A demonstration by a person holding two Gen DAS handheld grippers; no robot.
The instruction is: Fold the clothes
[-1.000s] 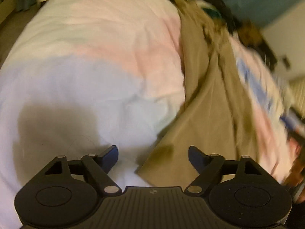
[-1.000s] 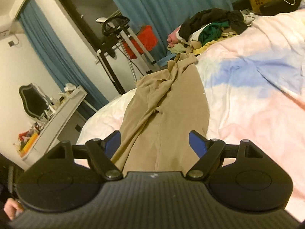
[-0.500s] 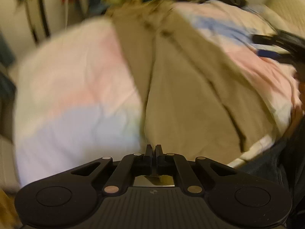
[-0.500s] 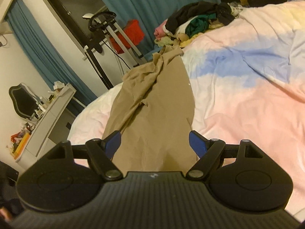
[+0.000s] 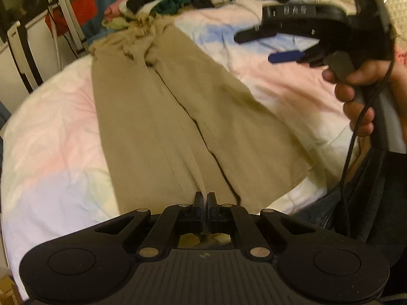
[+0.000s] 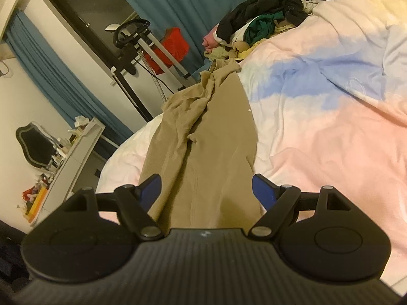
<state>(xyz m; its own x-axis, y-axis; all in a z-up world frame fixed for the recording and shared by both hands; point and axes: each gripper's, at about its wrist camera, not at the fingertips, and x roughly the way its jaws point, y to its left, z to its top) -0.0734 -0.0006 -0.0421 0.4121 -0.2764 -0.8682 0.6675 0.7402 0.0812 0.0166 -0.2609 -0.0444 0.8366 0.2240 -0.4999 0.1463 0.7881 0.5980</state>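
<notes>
Tan trousers (image 5: 178, 106) lie lengthwise on the pastel pink, blue and white duvet (image 5: 51, 139), legs toward me, waist bunched at the far end. My left gripper (image 5: 204, 200) is shut on the near hem of the trousers, with tan cloth showing behind the closed fingers. My right gripper (image 6: 207, 190) is open and empty, hovering above the near end of the trousers (image 6: 203, 152). It also shows in the left wrist view (image 5: 285, 50), held by a hand at the right.
A pile of dark, green and pink clothes (image 6: 257, 28) sits at the far end of the bed. An exercise machine (image 6: 137, 48) with a red item stands by blue curtains. A white dresser (image 6: 71, 157) with clutter is at the left. The bed edge is near me.
My left gripper went from open beside the trouser hem to shut on it, and swung round to look along the trousers. My right gripper stayed open and shifted slightly.
</notes>
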